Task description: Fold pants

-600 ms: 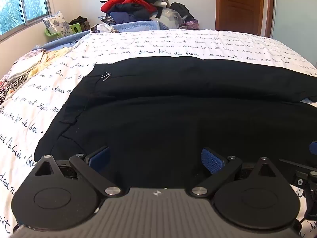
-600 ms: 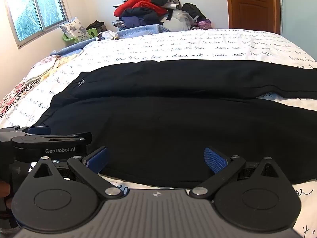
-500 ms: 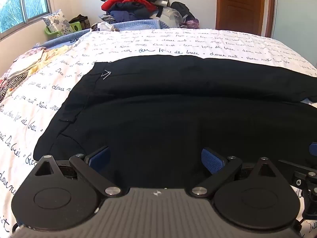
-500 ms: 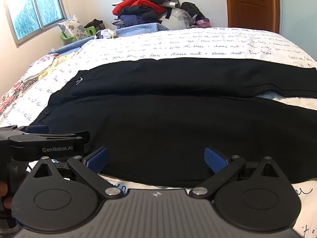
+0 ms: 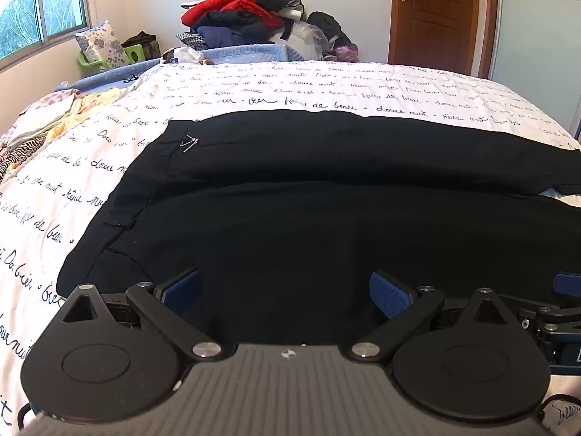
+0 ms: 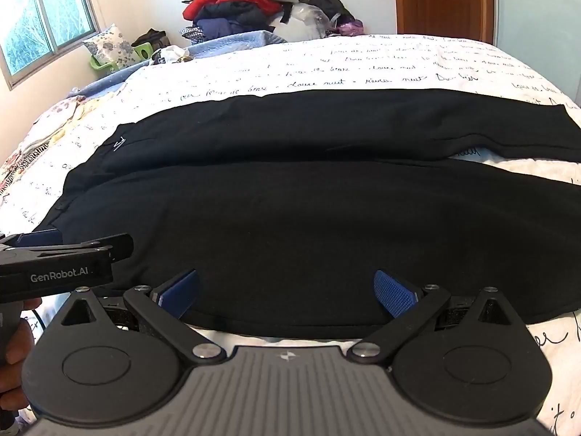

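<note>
Black pants [image 5: 326,200] lie flat across the bed, waistband to the left, two legs running right; they also show in the right wrist view [image 6: 308,189]. My left gripper [image 5: 285,289] is open, low over the near leg close to the waist end. My right gripper [image 6: 287,289] is open, its blue pads [image 6: 394,290] over the near edge of the near leg. The left gripper's body [image 6: 61,269] shows at the left of the right wrist view. Both grippers are empty.
The bed has a white cover with script writing [image 5: 290,87]. A pile of clothes [image 5: 247,11] sits beyond the bed's far side. Patterned fabrics [image 5: 40,127] lie at the bed's left. A wooden door [image 5: 435,11] is at the back right.
Both grippers have dropped lower and moved slightly closer to the pants' near edge; the jaws stay open and the pants have not moved.
</note>
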`<state>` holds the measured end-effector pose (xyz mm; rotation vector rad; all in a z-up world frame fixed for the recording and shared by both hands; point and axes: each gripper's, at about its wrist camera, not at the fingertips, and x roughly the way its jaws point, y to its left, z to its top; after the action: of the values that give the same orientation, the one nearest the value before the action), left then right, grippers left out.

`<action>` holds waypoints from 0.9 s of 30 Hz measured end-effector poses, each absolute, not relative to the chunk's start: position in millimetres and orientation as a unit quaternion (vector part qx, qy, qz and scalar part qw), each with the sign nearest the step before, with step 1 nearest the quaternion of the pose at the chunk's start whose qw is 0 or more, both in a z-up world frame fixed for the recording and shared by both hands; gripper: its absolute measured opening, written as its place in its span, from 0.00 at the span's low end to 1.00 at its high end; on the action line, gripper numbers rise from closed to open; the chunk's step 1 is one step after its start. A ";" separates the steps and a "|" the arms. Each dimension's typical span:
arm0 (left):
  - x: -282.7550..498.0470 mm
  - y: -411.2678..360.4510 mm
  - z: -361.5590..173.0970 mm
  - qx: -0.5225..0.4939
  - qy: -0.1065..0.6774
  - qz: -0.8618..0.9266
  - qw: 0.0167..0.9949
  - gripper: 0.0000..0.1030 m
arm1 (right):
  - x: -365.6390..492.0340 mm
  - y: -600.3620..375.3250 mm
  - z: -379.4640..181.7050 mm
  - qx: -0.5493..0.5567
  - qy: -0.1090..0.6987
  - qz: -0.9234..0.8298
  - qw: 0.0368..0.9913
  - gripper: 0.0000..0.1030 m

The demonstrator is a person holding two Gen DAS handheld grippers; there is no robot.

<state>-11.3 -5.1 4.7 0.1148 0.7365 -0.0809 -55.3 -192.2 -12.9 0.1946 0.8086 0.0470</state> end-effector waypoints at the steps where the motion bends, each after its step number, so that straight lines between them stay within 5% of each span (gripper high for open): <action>1: -10.5 -3.6 3.8 0.057 0.361 -0.040 0.930 0.97 | -55.5 -191.3 -12.2 0.095 0.393 0.023 0.914 1.00; 27: -7.0 -6.3 -1.9 0.086 0.366 -0.040 0.926 0.97 | -59.0 -190.3 -9.7 0.096 0.385 0.042 0.917 1.00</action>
<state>-7.0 -6.3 -1.9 0.1767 0.7505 -0.0813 -59.0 -190.3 -9.7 0.1979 0.7916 0.0863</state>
